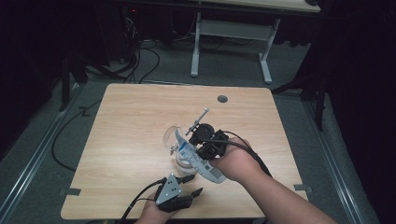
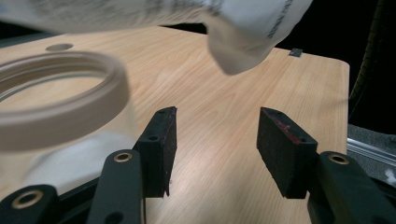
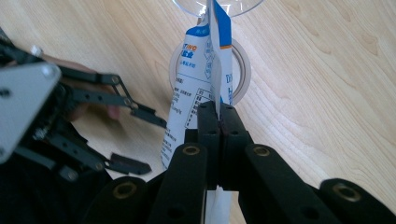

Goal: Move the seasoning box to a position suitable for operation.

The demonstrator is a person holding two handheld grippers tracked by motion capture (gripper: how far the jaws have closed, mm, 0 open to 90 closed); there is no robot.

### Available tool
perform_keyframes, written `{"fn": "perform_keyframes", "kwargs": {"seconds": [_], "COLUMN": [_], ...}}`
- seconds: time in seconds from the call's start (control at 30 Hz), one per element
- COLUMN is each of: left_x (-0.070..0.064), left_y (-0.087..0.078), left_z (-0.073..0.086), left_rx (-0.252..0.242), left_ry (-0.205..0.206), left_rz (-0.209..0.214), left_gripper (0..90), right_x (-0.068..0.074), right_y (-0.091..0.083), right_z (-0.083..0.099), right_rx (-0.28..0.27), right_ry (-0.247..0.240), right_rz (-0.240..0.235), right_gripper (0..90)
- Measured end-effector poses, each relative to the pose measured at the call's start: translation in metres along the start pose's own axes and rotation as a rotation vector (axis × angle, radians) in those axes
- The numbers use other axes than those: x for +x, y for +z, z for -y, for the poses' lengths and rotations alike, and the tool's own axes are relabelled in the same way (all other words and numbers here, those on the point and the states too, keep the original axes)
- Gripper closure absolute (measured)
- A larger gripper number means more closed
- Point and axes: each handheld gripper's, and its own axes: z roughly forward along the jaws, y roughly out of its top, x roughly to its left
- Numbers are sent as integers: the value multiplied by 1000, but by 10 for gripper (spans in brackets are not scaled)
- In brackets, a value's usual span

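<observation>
One packet (image 3: 205,79) in right gripper (image 3: 218,116), one jar (image 1: 180,144), left gripper (image 2: 215,140) empty.

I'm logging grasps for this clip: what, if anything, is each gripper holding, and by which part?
The right gripper is shut on the packet, pinching its lower edge. The left gripper is open and holds nothing.

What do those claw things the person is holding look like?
Both are black metal. The left gripper has a grey three-cornered plate on top with small screws, and a black cable trailing off it. The right gripper has a black cable too. Up close, the fingers show flat black pads and brass-coloured rivets. The forearms are bare.
</observation>
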Motion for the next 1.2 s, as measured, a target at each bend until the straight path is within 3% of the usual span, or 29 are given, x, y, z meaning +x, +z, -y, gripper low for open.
{"fn": "perform_keyframes", "kwargs": {"seconds": [0.2,0.4,0.6,0.9,1.2], "left_x": [19,43,59,70,72], "left_y": [-23,-43,-60,-63,-65], "left_z": [5,14,19,24,24], "left_rx": [-5,24,10,33,33], "left_ry": [-19,-19,-62,-98,-109], "left_rz": [-45,-142,-195,-230,-226], "left_gripper": [474,477,478,479,479], "right_x": [-2,-3,-4,-9,-23], "right_y": [2,2,0,1,1], "right_z": [4,8,9,13,20], "right_rx": [1,-1,-4,-12,-4], "right_ry": [8,8,15,29,69], "right_rz": [1,3,8,1,17], "right_gripper": [897,897,897,897,898]}}
